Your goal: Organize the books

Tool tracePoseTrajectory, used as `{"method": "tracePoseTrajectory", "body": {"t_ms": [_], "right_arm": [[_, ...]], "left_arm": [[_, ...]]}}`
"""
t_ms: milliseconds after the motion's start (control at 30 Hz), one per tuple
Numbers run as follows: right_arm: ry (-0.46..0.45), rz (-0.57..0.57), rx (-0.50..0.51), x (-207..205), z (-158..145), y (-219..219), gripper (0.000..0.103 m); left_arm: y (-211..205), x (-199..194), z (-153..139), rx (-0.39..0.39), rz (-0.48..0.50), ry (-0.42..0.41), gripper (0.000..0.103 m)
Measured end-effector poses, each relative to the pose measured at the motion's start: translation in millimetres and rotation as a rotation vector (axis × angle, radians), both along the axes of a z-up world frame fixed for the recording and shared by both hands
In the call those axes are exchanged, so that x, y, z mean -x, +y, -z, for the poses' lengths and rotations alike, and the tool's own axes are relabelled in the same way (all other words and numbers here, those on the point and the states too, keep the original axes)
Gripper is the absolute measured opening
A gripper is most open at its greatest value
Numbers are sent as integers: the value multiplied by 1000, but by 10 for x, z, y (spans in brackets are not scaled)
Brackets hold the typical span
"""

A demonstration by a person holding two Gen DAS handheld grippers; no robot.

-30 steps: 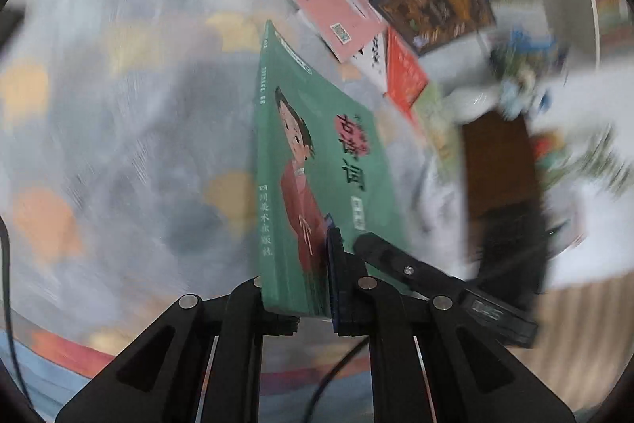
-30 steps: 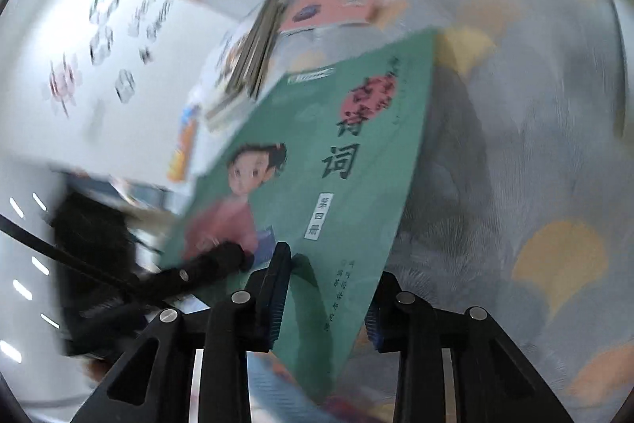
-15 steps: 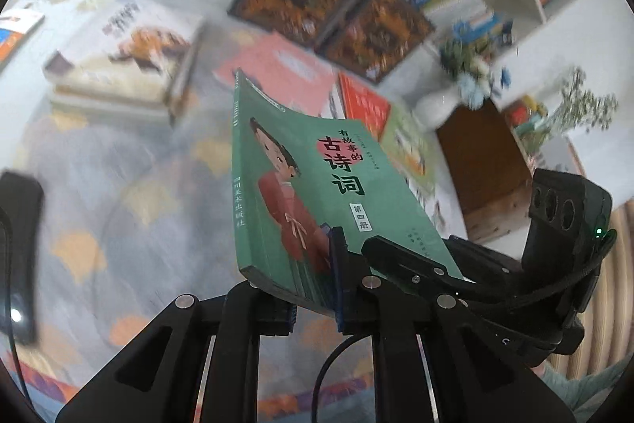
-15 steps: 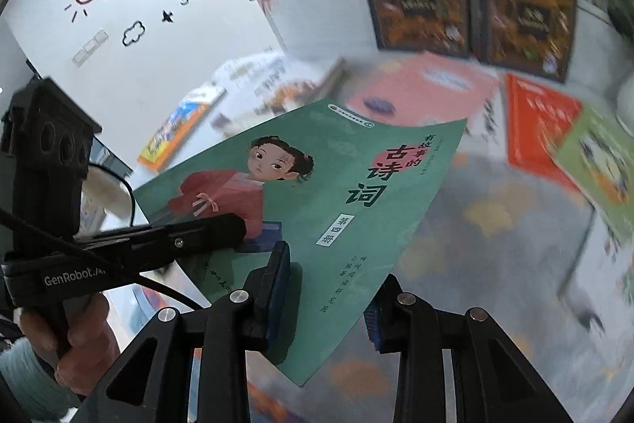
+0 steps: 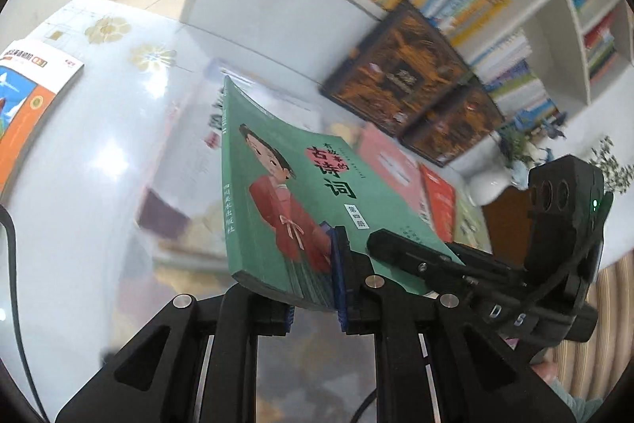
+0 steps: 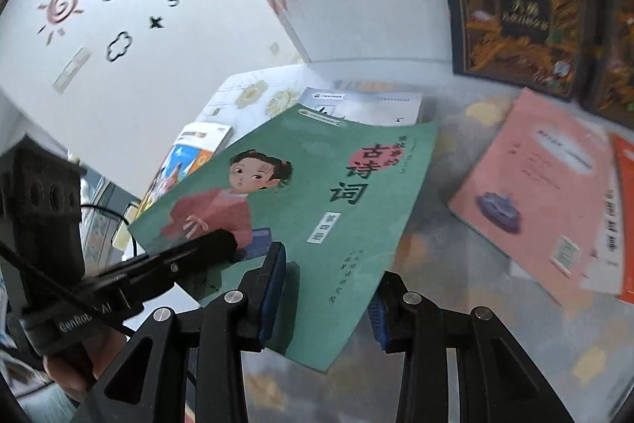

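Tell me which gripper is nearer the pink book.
Right. The pink book lies just right of the right gripper; from the left gripper it's beyond the green book.
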State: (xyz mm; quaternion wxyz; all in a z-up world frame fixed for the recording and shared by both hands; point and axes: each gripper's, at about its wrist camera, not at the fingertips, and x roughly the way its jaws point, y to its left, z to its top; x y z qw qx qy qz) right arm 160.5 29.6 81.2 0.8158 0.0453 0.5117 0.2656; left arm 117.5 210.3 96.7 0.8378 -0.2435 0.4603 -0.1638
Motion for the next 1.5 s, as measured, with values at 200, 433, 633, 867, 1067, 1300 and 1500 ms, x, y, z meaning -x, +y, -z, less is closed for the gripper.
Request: {"method": "tracePoseTrajectory", "body": {"t_ms": [200,433,633,867,1067,1300,1500], "right_arm": [[8,38,57,-249,110,210,36],[54,42,96,-351,288,311,36],[80,72,97,-367,441,294,38],[135,93,85,-226,469,96,57],[136,299,2,118,444,-811,57],[50,604,42,-89,433,-2058,57],[62,567,88,-336,645,-2192,57]], "left_arm": [[170,-352,216,12,-5,45,17],[473,-269,421,-13,-32,111,23],[769,-40,478,-19,-123,134,23],[568,-27,239,-87,-80,63,23],[-256,-267,-83,-97,135,-40,36],[-1442,-903,88,-217,220,-3,46],[-1878,-1419,547,-311,56,155,45]]}}
